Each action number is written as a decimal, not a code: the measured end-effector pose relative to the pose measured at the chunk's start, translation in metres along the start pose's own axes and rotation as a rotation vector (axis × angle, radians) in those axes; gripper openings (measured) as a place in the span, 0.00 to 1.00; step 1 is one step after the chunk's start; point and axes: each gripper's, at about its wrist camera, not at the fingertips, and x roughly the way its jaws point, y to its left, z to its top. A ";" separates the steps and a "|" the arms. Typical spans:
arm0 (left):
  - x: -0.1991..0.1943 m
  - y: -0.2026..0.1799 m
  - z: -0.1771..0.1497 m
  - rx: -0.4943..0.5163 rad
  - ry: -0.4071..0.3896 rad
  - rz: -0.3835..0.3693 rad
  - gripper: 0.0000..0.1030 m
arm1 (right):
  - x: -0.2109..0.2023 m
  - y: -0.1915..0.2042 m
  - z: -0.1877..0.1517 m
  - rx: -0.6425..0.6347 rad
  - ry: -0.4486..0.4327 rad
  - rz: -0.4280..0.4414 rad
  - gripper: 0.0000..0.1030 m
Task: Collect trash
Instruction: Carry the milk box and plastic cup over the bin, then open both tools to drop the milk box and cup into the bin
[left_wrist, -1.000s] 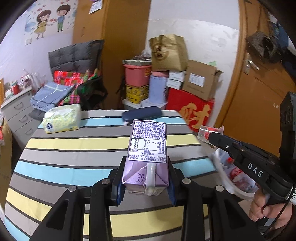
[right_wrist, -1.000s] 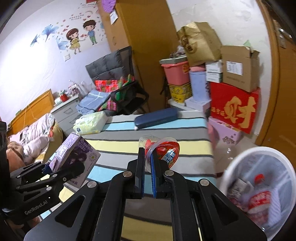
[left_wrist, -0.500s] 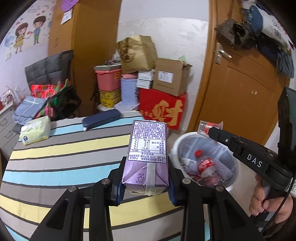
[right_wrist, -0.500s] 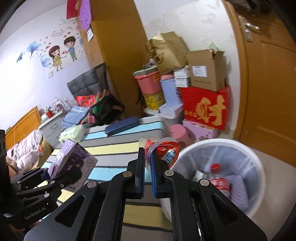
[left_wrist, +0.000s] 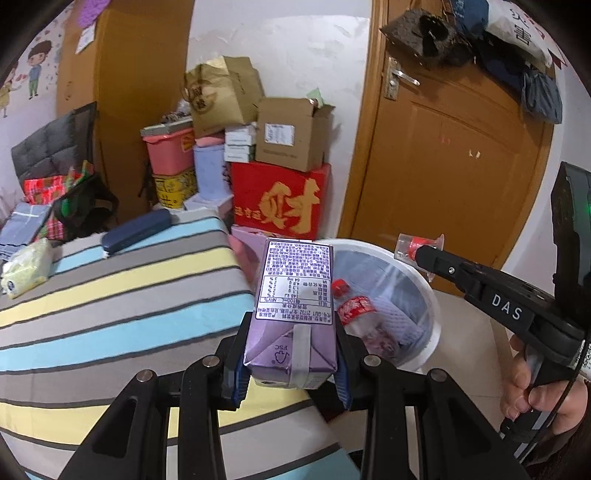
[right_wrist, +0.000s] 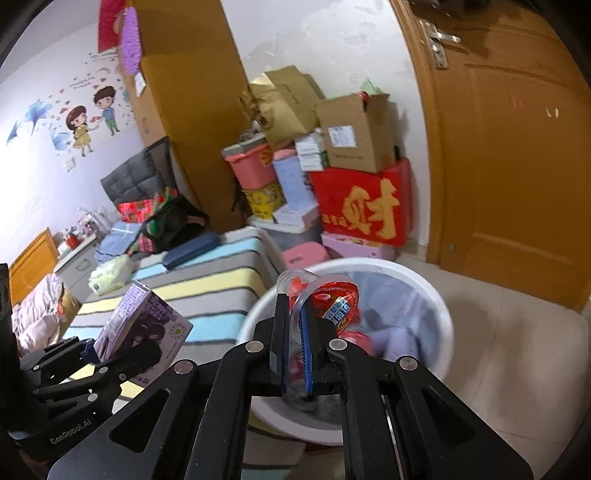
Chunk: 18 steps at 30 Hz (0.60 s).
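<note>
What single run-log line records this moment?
left gripper: shut on purple drink carton | right gripper: shut on clear plastic cup | white trash bin: beside striped table, holds bottle

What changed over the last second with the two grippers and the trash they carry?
Both grippers swung from over the striped table toward the white trash bin, which has come into full view. The right gripper now hangs over the bin's rim. Nothing was let go: the left gripper stays clamped on the purple drink carton, the right on the clear plastic cup.
</note>
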 end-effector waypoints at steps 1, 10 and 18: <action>0.005 -0.004 0.000 0.003 0.010 -0.007 0.36 | 0.000 -0.004 -0.001 0.001 0.003 -0.015 0.06; 0.047 -0.030 -0.005 0.033 0.084 -0.036 0.36 | 0.012 -0.039 -0.010 0.036 0.070 -0.090 0.06; 0.075 -0.034 -0.002 0.019 0.119 -0.053 0.36 | 0.031 -0.051 -0.012 0.009 0.160 -0.119 0.06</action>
